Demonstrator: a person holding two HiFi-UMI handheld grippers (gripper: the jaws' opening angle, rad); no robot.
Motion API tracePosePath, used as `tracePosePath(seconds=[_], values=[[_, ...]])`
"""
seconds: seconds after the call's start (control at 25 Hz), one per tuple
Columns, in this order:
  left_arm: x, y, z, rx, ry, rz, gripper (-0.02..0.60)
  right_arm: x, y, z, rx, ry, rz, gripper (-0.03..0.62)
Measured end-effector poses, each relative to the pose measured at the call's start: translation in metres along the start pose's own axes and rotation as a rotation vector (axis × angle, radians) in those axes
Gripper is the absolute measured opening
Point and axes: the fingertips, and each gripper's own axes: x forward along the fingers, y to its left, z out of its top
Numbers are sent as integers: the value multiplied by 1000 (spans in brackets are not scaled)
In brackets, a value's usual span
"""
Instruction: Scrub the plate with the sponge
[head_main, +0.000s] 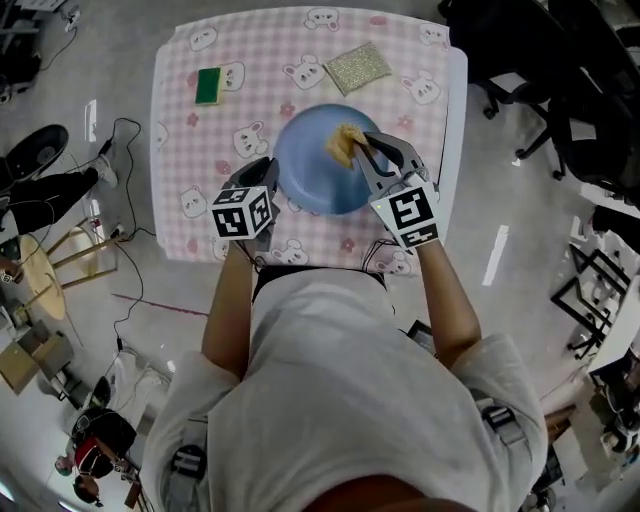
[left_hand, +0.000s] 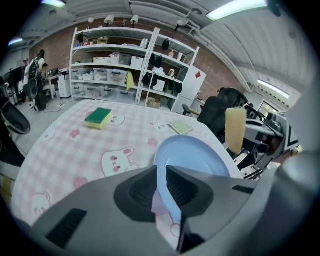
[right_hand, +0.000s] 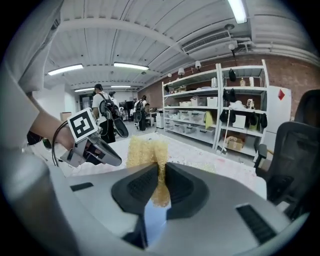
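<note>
A light blue plate (head_main: 318, 172) sits tilted above the pink checked tablecloth (head_main: 250, 110) in the head view. My left gripper (head_main: 268, 180) is shut on the plate's near left rim (left_hand: 162, 180). My right gripper (head_main: 366, 150) is shut on a yellow sponge (head_main: 346, 145), which rests on the plate's right half. In the right gripper view the sponge (right_hand: 146, 152) sticks up from between the jaws, with the left gripper (right_hand: 90, 147) beyond it. The left gripper view shows the sponge (left_hand: 235, 127) standing on edge past the plate (left_hand: 192, 155).
A green and yellow sponge (head_main: 208, 86) lies at the table's far left. A yellowish scouring cloth (head_main: 357, 67) lies at the far right. Office chairs (head_main: 545, 70) stand to the right of the table. A stool (head_main: 45, 270) and cables are on the floor to the left.
</note>
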Motion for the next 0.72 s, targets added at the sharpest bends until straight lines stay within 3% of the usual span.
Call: tracePosePath(seconds=[0.2, 0.72], values=[[21, 12, -19, -43, 50, 8, 72, 7, 13, -22, 39, 36, 26, 48], [53, 10, -17, -78, 90, -101, 69, 4, 24, -39, 98, 92, -2, 48]])
